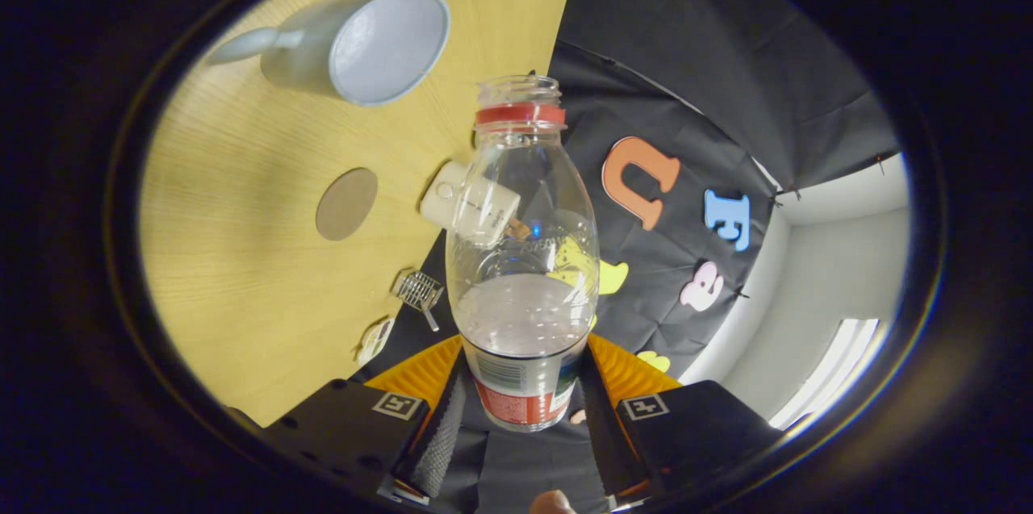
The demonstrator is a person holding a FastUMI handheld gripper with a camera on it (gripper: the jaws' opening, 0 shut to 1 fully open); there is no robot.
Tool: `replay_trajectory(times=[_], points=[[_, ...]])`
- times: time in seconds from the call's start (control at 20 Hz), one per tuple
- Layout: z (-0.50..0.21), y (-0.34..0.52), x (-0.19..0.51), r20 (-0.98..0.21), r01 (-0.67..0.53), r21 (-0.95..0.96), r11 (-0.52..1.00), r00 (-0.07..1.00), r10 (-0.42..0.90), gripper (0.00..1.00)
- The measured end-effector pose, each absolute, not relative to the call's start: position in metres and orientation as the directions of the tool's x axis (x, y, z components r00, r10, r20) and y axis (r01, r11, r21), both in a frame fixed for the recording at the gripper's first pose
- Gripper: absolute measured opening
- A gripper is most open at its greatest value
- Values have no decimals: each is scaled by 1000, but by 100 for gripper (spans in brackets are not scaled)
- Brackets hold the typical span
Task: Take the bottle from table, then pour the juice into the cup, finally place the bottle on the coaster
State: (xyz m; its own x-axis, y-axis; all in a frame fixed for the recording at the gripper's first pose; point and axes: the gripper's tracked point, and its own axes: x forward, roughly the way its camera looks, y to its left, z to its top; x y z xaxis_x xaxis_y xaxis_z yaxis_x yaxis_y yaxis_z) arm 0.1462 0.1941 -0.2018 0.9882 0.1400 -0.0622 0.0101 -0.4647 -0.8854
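Clamped in the tool by its base, the uncapped bottle points straight ahead along the fingers.

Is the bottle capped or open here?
Open. The bottle, clamped between the hand-held gripper fingers, shows a bare threaded mouth above its red neck ring; no cap sits on it.

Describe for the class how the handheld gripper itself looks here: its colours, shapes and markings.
The gripper has two black, blocky finger housings, each bearing a small square black-and-white marker tag on top. Ahead of the housings sit orange ribbed sections. The inner pads are dark with a fine dotted, grippy texture. No cables can be made out. A fingertip of the person shows just behind the fingers.
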Motion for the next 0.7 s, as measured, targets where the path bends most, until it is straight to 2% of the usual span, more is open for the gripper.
replay_trajectory(times=[0.3, 0.45, 0.7], points=[[-204, 191, 143, -76, -15, -911, -412, 988, 133, 75], [-217, 183, 139, -147, -110, -948, -299, 984, 102, 75], [-216, 181, 133, -185, -170, -975, -144, 977, 102, 76]])
